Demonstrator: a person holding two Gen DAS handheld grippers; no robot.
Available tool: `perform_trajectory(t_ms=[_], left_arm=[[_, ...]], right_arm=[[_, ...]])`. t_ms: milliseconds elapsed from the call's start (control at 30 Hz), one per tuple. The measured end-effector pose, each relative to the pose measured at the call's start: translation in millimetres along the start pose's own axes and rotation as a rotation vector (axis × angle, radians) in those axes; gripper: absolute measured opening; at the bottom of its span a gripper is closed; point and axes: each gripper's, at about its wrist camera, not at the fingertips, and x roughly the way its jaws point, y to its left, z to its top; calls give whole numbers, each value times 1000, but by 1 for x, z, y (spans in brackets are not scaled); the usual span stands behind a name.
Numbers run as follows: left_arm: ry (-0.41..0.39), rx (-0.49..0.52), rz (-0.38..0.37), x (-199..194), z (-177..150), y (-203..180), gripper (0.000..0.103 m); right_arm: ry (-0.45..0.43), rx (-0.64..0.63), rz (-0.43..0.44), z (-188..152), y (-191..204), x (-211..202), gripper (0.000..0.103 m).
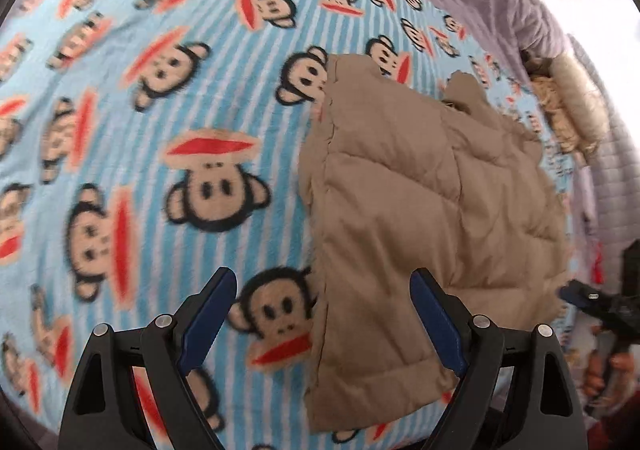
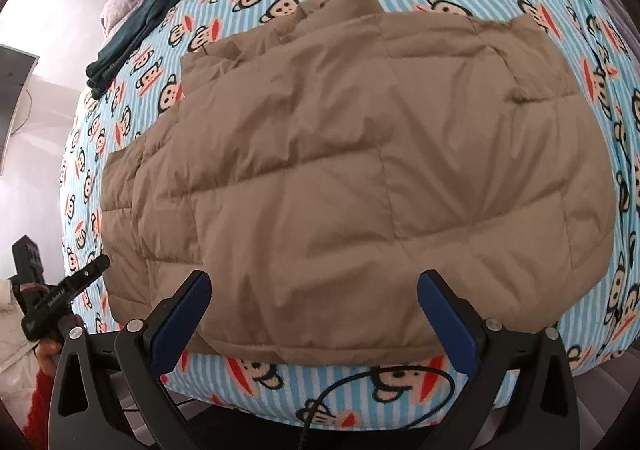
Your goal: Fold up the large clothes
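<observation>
Tan quilted jacket (image 2: 352,169) lies spread flat on the bed, over a blue striped monkey-print blanket (image 2: 552,1). It looks partly folded already; one side piece lies across the body.

Left tongs (image 1: 324,314) apart, holding nothing, poised over the jacket's left edge where it meets the blanket. Right tongs (image 2: 314,314) also apart and empty, over the near hem.

A dark folded garment (image 2: 140,25) sits well apart at the far corner. A black cable (image 2: 360,378) loops just below the near hem.

Risks, as judged:
- Fleece blanket lies directly under the edge; a deep bite could pinch both, dragging the blanket along.
- Puffy, slick fabric may slip from a shallow grip.
- Uneven lifts would skew the fold.
- The cable could snag the right tongs.
</observation>
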Motion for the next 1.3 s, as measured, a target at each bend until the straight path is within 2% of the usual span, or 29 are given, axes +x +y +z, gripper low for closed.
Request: perform_trajectory(t_ms=[33,67,100,133,167,267,467,533,600,733,767,800,867,900,967,1133,1300], left_arm=[[17,2,-32,5,3,1,89],[42,9,-62,13,7,2,89],[60,23,-75,20,11,1,89],[75,43,-82,26,14,-1,89],[85,60,-87,30,16,-4,89],[105,104,-110,44,22,-12,89],[133,109,-155,69,31,-14,89],[144,116,-170,79,32,-15,94],[150,114,-191,86,33,-14,98],[150,109,-225,92,35,-13,98],[145,106,-231,92,35,-14,87],[149,102,-268,90,35,-17,60],[165,76,-328,85,36,-22,34],[153,84,-324,78,35,-31,28],[136,114,-310,64,34,-48,24],[95,149,-351,20,32,-97,24],[76,259,-320,-9,28,-179,24]], right_arm=[[-4,-7,2,2,3,1,90],[-5,-17,-3,4,6,3,70],[-2,-29,-13,5,10,5,45],[3,-41,-23,7,13,8,36],[6,-48,-26,9,15,11,33],[0,-67,-14,14,21,16,33],[-41,-103,-15,23,26,23,33],[-60,-109,-23,29,23,28,33],[-95,-111,-23,36,22,30,33],[-173,-111,-45,50,19,34,33],[-175,-111,-41,54,18,37,33],[-171,-113,-40,57,18,42,33],[-164,-121,-44,64,18,53,32],[-159,-119,-42,67,18,59,32],[-144,-105,-29,73,15,68,32],[-100,-55,20,85,1,86,30],[-46,11,96,94,-15,98,29]])
